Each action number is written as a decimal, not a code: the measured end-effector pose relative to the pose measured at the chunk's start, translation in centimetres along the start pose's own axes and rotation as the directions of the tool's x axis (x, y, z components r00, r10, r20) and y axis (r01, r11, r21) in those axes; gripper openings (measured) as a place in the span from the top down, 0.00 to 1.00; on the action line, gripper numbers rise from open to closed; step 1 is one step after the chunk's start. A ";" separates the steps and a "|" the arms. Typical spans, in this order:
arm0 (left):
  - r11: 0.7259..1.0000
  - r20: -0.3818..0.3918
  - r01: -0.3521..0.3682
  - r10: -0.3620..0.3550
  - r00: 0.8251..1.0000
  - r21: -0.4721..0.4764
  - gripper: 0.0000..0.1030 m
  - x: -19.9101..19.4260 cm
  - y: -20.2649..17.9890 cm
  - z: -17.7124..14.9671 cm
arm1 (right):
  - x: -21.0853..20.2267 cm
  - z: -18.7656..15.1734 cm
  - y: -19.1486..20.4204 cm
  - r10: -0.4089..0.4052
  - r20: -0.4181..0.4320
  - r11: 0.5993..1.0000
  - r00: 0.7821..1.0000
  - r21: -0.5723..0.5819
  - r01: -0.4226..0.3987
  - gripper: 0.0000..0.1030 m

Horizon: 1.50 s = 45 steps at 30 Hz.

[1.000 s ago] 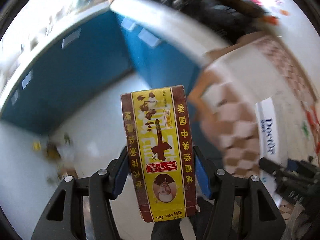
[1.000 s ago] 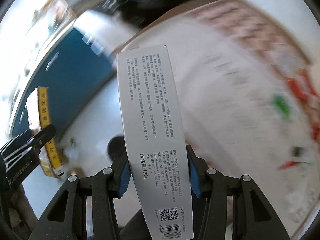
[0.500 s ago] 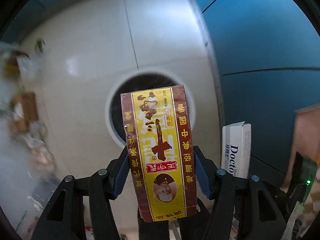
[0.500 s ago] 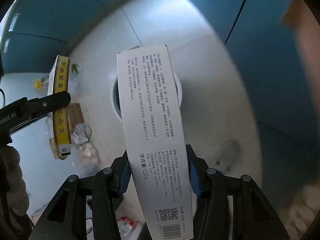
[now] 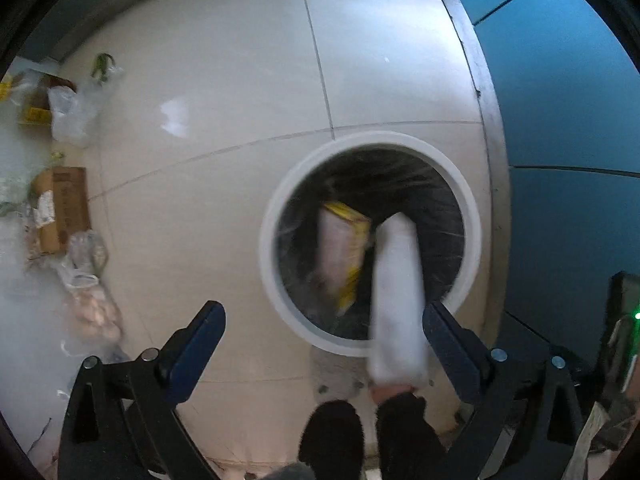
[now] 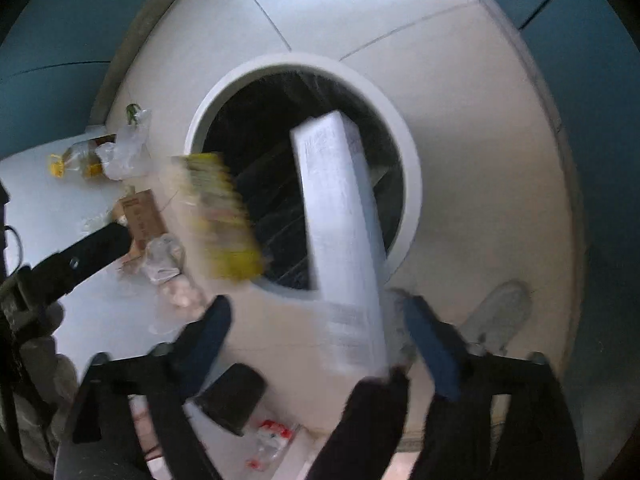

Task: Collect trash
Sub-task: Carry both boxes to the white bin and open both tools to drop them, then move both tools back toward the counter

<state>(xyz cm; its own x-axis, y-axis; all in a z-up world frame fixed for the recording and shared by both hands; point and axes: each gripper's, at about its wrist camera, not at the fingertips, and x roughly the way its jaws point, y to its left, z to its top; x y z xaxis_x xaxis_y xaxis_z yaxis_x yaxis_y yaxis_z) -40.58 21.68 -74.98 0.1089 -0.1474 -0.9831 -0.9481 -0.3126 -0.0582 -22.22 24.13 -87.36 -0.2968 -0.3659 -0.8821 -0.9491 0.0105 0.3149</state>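
Note:
A white round bin with a black liner [image 5: 472, 216] stands on the pale tiled floor below both grippers; it also shows in the right wrist view [image 6: 408, 184]. My left gripper [image 5: 324, 344] is open and empty. The yellow box [image 5: 344, 248] is blurred, falling into the bin; in the right wrist view the yellow box [image 6: 220, 216] is beside the rim. My right gripper [image 6: 320, 336] is open. The long white box [image 6: 340, 240] is blurred between its spread jaws, falling toward the bin; it also shows in the left wrist view [image 5: 400, 300].
More trash lies on the floor left of the bin: a brown cardboard piece [image 5: 64, 208], clear plastic bags [image 5: 76, 112] and a bag of pale lumps [image 5: 92, 308]. A red-and-white wrapper [image 6: 272, 436] lies near my feet. Blue cabinet panels [image 5: 568, 120] stand at the right.
Both grippers have opened over the bin. The yellow box and the white box have left the jaws and are dropping into the bin.

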 end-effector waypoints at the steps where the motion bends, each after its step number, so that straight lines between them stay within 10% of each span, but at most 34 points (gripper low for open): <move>1: 1.000 0.030 -0.023 0.023 0.999 0.009 0.02 -0.2 0.1 -0.1 | -0.3 0.1 0.0 -0.029 0.018 1.000 0.999 -0.005 0.030 0.00; 6: 0.985 0.140 -0.157 0.147 0.979 0.067 0.02 -1.2 -0.1 -1.0 | -1.6 0.6 0.6 -0.171 0.098 0.985 0.980 -0.022 0.174 0.00; 13: 0.987 0.143 -0.159 0.152 0.978 0.039 0.02 -3.4 0.5 -3.5 | -4.5 -1.6 2.3 -0.266 0.176 0.957 0.948 -0.068 0.282 0.00; 27: 0.993 0.210 -0.118 0.121 0.970 -0.025 0.02 -16.7 0.1 -10.5 | -16.8 -10.3 6.7 -0.237 0.296 0.944 0.925 -0.156 0.291 0.00; 45: 0.993 0.366 -0.102 0.076 0.927 0.051 0.02 -37.4 -2.1 -20.1 | -43.2 -26.7 13.7 -0.148 0.482 0.944 0.864 -0.190 0.268 0.00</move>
<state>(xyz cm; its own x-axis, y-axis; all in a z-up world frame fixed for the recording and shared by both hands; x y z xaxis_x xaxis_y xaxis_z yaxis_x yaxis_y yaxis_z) -36.65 8.95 -34.55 -0.0809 0.1832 -0.9797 -0.9683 -0.2474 0.0337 -19.58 15.22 -35.61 -0.1668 0.1311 -0.9772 -0.9557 -0.2651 0.1276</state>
